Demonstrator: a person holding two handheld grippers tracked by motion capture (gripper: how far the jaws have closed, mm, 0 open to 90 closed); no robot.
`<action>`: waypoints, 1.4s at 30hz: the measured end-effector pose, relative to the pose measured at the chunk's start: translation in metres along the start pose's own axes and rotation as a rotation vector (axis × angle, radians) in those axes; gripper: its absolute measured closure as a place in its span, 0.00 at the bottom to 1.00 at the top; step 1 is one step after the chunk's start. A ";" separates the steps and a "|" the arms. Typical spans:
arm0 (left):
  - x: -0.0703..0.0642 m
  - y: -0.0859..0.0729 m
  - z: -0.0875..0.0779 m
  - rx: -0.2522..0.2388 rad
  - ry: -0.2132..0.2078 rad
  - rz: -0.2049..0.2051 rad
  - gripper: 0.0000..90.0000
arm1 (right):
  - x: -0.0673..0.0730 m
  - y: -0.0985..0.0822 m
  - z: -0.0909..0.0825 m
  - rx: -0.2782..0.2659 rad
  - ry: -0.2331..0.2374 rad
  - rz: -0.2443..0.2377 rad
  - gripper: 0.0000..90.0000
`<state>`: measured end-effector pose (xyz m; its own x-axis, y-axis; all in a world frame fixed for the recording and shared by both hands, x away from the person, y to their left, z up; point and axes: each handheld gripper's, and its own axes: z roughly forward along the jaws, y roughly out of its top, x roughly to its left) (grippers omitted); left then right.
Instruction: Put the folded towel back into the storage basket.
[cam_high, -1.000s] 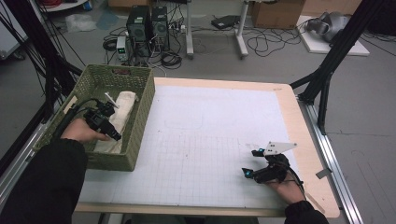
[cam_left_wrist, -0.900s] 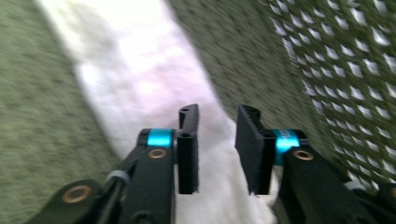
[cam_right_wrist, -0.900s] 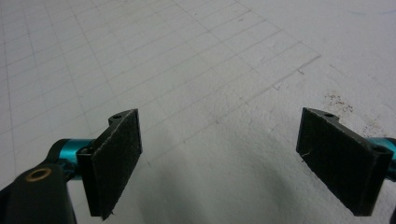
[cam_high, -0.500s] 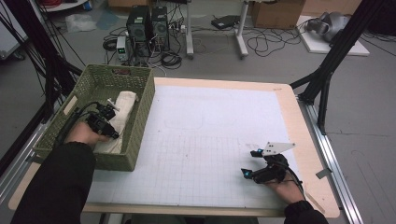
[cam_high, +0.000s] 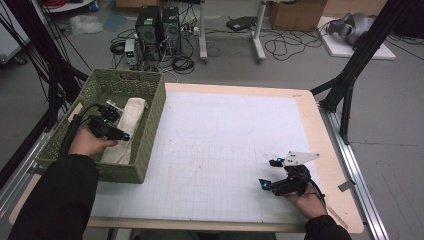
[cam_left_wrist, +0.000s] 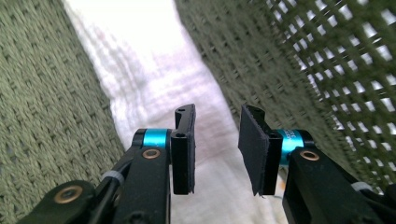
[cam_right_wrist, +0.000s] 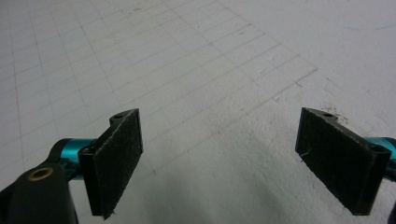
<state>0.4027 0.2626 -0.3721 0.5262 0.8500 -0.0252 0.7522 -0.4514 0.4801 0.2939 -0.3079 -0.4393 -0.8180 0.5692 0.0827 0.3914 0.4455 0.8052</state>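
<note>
A folded white towel (cam_high: 131, 114) lies inside a green woven basket (cam_high: 150, 95) at the table's left. My left gripper (cam_high: 123, 136) reaches into the basket and hangs just over the towel's near end. Its jaws have just been opening. In the left gripper view the left gripper (cam_left_wrist: 217, 116) has a narrow gap with nothing pinched between the pads, and the towel (cam_left_wrist: 154, 70) lies beyond them between the basket walls (cam_left_wrist: 46, 93). My right gripper (cam_high: 267, 173) rests on the white gridded mat (cam_high: 225, 135) at the front right. The right gripper (cam_right_wrist: 219, 140) stands wide open and empty.
The mat (cam_right_wrist: 187, 56) covers most of the wooden tabletop (cam_high: 327, 150). Black frame posts (cam_high: 350, 75) stand at the right edge. Computer cases (cam_high: 157, 27) and cables sit on the floor behind the table.
The left forearm has shifted slightly while its gripper stays over the towel in the basket. The right hand has not moved.
</note>
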 end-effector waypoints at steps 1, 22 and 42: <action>0.000 0.000 -0.002 -0.009 0.002 -0.007 0.73 | 0.000 0.000 0.000 -0.003 0.000 0.002 0.16; 0.007 -0.002 -0.018 -0.071 -0.026 -0.065 0.64 | 0.001 0.003 -0.001 -0.014 0.000 -0.003 0.15; 0.014 0.000 -0.032 -0.273 -0.181 -0.233 0.54 | 0.001 0.004 -0.001 -0.022 0.004 -0.004 0.15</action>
<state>0.3973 0.2832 -0.3443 0.4339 0.8483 -0.3034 0.7392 -0.1427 0.6582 0.2948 -0.3062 -0.4356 -0.8213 0.5646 0.0819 0.3788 0.4324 0.8183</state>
